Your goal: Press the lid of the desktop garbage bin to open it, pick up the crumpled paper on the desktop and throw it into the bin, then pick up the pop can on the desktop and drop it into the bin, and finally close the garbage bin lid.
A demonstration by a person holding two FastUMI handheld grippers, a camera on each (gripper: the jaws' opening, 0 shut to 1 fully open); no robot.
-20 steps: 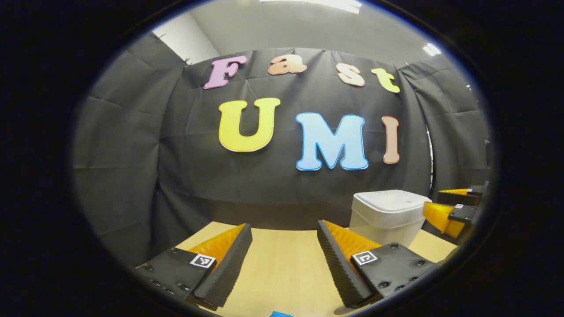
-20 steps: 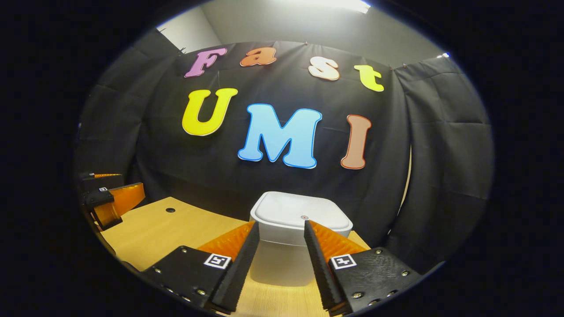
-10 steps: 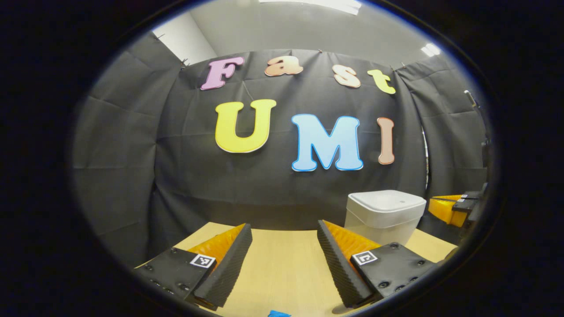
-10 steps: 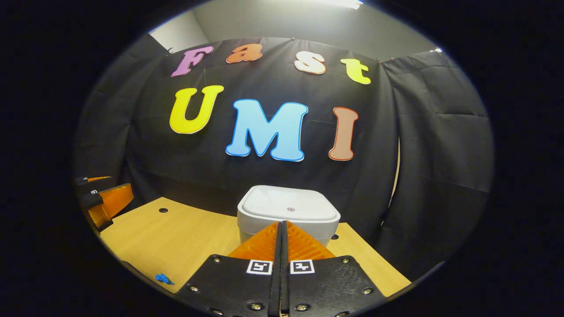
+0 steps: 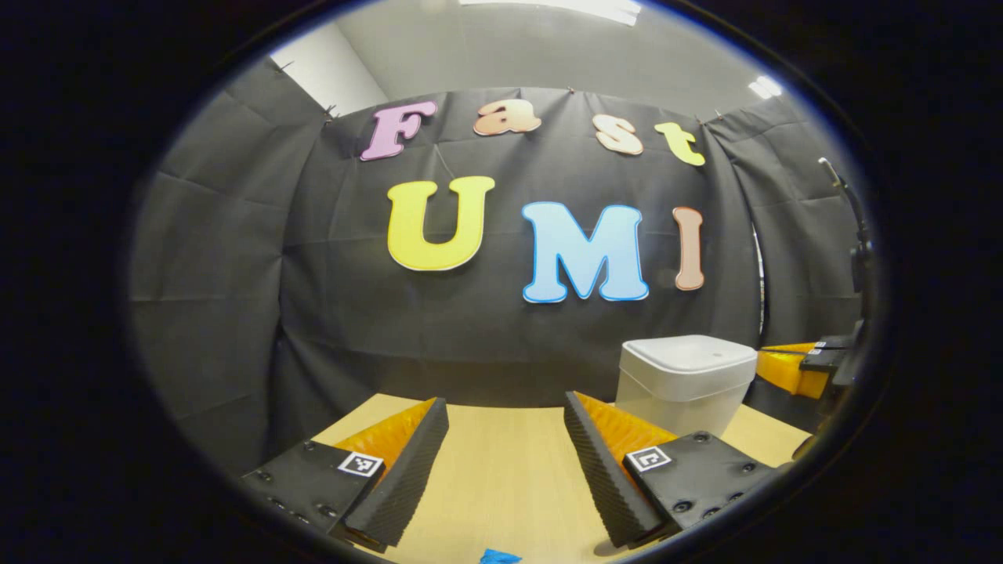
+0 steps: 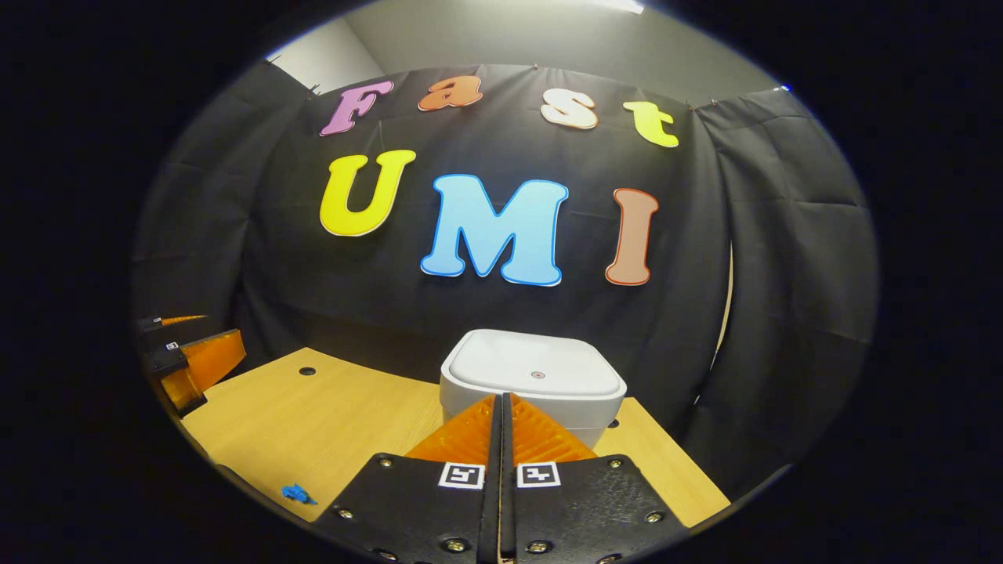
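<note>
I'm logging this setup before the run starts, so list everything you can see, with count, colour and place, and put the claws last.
garbage bin: one, white, lid down, standing at the back of the desk in front of the black cloth, straight ahead of the right claw.
lid button: one, small red dot, near the front of the bin's lid.
desk: one, light wood, with a round hole near its back edge.
blue scrap: one, small, blue, on the desk's near edge, left in the right gripper view.
right claw: one, fingers closed together on nothing, pointing at the bin.
left claw: one, fingers apart over bare desk, left of the bin.
</note>
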